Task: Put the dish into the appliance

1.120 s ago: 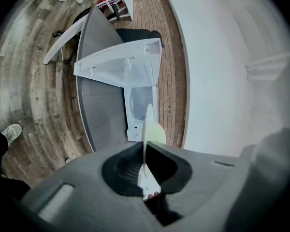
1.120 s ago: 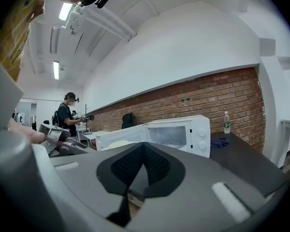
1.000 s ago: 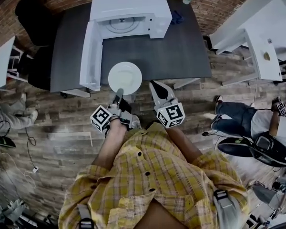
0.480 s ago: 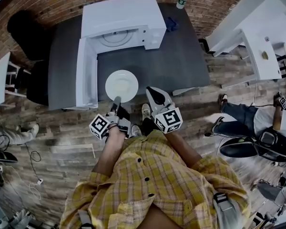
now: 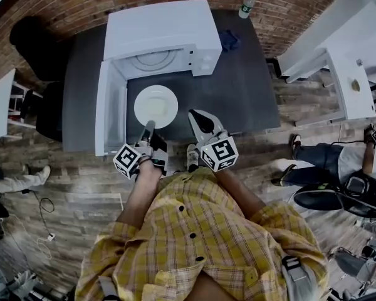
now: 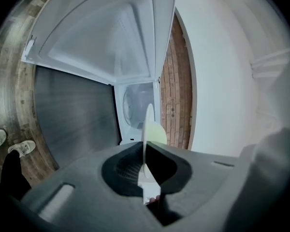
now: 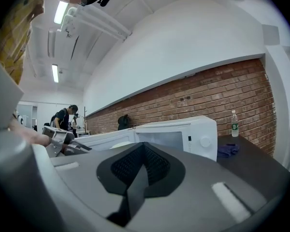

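Carrying plate (image 5: pixel 155 105) forward: left gripper (image 5: pixel 148 126) clamped on near rim, plate now over table (image 5: pixel 238 74), nearer open microwave (image 5: pixel 156 27) than a second ago (door swung left). Right gripper (image 5: pixel 198 119) closed, empty, alongside. Insertion likely next.

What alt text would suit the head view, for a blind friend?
Seen from above, a person in a yellow plaid shirt holds a white plate by its rim in the left gripper, in front of a white microwave whose door stands open on a dark table. The right gripper, shut and empty, hovers beside it.
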Demonstrator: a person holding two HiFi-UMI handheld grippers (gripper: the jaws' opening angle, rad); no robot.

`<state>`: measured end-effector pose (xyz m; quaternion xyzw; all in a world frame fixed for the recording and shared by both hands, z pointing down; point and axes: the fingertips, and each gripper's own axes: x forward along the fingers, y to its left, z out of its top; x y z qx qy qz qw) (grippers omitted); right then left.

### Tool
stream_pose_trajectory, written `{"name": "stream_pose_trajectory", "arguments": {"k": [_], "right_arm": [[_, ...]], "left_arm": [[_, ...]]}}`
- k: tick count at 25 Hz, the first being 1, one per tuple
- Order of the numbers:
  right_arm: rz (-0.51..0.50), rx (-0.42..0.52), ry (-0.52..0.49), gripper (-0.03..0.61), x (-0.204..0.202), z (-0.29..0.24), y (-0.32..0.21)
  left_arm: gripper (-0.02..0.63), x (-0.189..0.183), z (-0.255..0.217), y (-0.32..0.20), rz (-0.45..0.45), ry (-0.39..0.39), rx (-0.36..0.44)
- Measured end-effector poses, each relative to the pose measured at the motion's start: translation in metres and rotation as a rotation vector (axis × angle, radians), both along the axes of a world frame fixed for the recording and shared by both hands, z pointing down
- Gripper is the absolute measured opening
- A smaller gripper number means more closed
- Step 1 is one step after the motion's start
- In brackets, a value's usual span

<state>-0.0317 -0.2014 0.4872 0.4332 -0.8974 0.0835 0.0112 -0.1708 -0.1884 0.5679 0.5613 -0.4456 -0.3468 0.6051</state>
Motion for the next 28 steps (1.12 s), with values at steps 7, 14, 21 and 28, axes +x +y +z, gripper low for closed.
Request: {"name": "stream_pose_trajectory", "arguments": {"k": [7,14,21,28], "right_arm": [[-0.033,-0.015,0.001,0.005,0.003,0.009,-0.028],[-0.045,-0.014,-0.004,0.005,0.005,0.014,-0.051],[-0.052,-0.018,0.003,0.005,0.011,0.019,-0.069],[-0.077,-0.019,0.009,0.005,0.013,0.023,-0.085]], "left_arm": [[0.007,0.009,0.007,-0.033,-0.022,0.019,-0.001],[0.006,0.007,0.019,-0.057,-0.051,-0.013,-0.021],[0.006,0.013,0.036,-0.08,-0.07,-0.009,-0.043],[0.006,0.015,0.052,-0.105,-0.105,0.008,-0.057]]}}
